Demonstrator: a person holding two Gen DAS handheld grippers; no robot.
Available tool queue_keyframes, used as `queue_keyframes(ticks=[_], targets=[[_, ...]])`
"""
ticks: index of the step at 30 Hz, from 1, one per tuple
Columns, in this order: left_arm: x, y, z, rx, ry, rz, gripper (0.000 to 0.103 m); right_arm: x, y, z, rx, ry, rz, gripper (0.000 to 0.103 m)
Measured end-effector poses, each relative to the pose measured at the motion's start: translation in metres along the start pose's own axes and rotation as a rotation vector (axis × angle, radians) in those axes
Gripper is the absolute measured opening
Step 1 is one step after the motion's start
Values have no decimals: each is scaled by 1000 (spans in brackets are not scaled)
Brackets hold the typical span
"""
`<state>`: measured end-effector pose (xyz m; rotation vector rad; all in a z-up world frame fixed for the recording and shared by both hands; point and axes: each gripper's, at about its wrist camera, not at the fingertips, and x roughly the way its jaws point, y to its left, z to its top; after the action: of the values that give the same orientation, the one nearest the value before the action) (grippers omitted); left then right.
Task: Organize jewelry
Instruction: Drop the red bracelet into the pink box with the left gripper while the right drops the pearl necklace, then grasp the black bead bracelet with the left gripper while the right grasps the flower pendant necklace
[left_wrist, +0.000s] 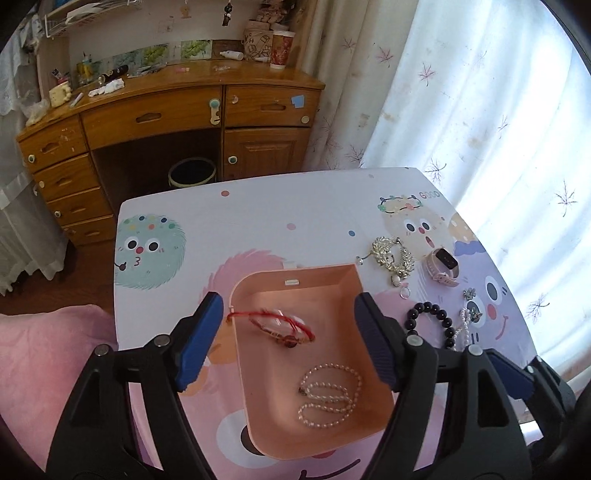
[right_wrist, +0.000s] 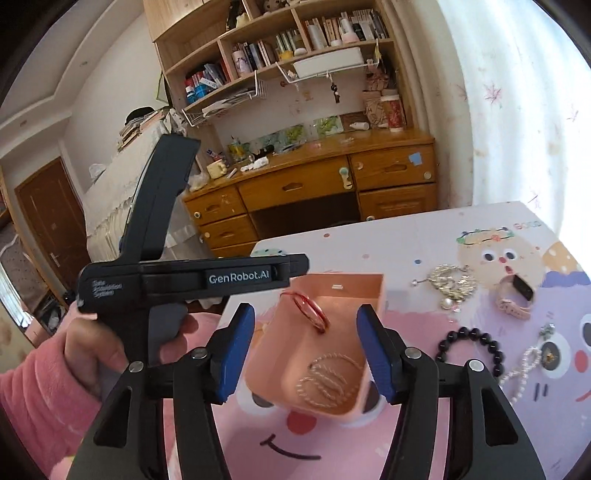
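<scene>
Between the spread, empty fingers of both claws, left (left_wrist: 290, 341) and right (right_wrist: 306, 354), sits the pink tray (left_wrist: 332, 280) gathering a red bracelet (left_wrist: 280, 325) and pearl necklace (left_wrist: 328, 395), while beads (left_wrist: 432, 317) and a watch (left_wrist: 443, 266) wait just right of them for sorting.

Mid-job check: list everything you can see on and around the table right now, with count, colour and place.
tray: one, peach, middle of table
red string bracelet: one, red, in tray, far half
pearl necklace: one, white, coiled in tray, near half
silver brooch: one, silver, on table right of tray
smartwatch: one, pink strap, right of brooch
bead bracelet: one, black, right of tray
pearl strand: one, white, beside bead bracelet
table: one, cartoon print
desk: one, wooden, behind table
left gripper: blue pads, open over tray
right gripper: blue pads, open over tray
hand: one, pink sleeve, holding left gripper
</scene>
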<state>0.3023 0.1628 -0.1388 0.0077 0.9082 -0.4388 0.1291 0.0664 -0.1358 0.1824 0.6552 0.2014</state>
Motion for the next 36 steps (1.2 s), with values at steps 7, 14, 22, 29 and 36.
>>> queue_keyframes(ticks=[7, 14, 22, 29, 36], targets=[[5, -4, -12, -12, 25, 5, 79, 4, -21, -25, 37, 77, -62, 68], [4, -26, -32, -41, 71, -6, 79, 7, -69, -25, 67, 145, -70, 81], [-16, -91, -55, -35, 49, -51, 79, -17, -167, -14, 3, 251, -140, 88], [-3, -147, -58, -88, 113, -16, 79, -17, -234, -16, -256, 324, -292, 89], [40, -196, -71, -185, 221, 93, 79, -11, -296, -20, -353, 389, -332, 89]])
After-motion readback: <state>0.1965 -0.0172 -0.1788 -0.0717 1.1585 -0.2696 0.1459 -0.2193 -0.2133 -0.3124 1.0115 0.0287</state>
